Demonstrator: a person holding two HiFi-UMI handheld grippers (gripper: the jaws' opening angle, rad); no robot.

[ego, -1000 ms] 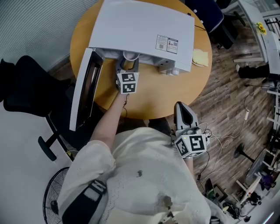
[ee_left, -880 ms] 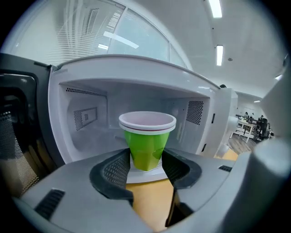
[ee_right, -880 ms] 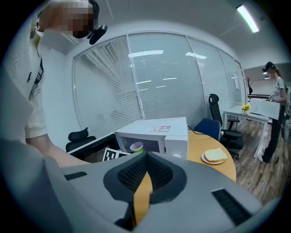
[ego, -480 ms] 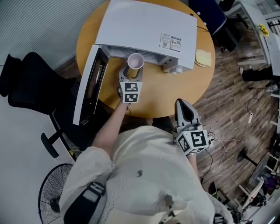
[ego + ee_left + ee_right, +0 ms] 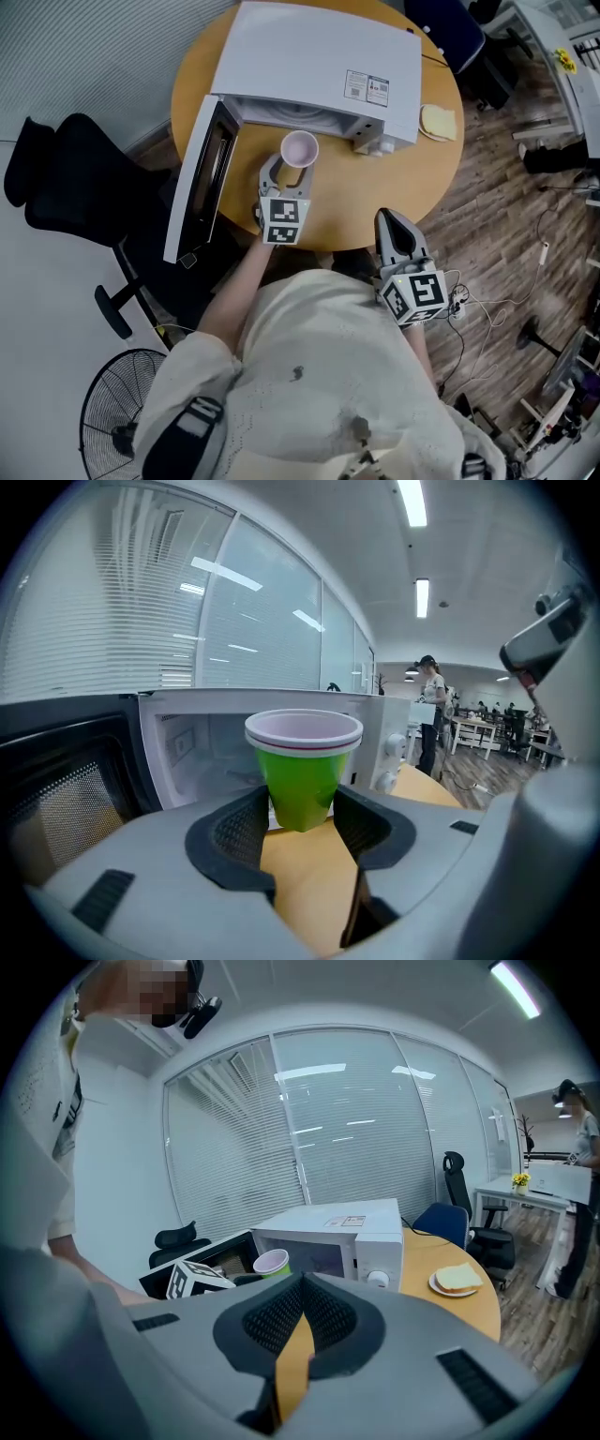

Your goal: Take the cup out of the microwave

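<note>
The left tool (image 5: 287, 178) is clamped on the lower wall of the green cup (image 5: 302, 775), which stands upright just outside the open microwave (image 5: 319, 56) — the cavity behind it, bare tabletop (image 5: 366, 197) beneath it and toward the person. The right tool (image 5: 302, 1288), jaws together and empty, hangs well apart at the tabletop's near edge. Whether the cup's base touches the tabletop cannot be told — the jaws crowd it.

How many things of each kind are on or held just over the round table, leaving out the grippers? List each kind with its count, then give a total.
microwave: 1
cup: 1
plate: 1
bread slice: 1
Total: 4
</note>
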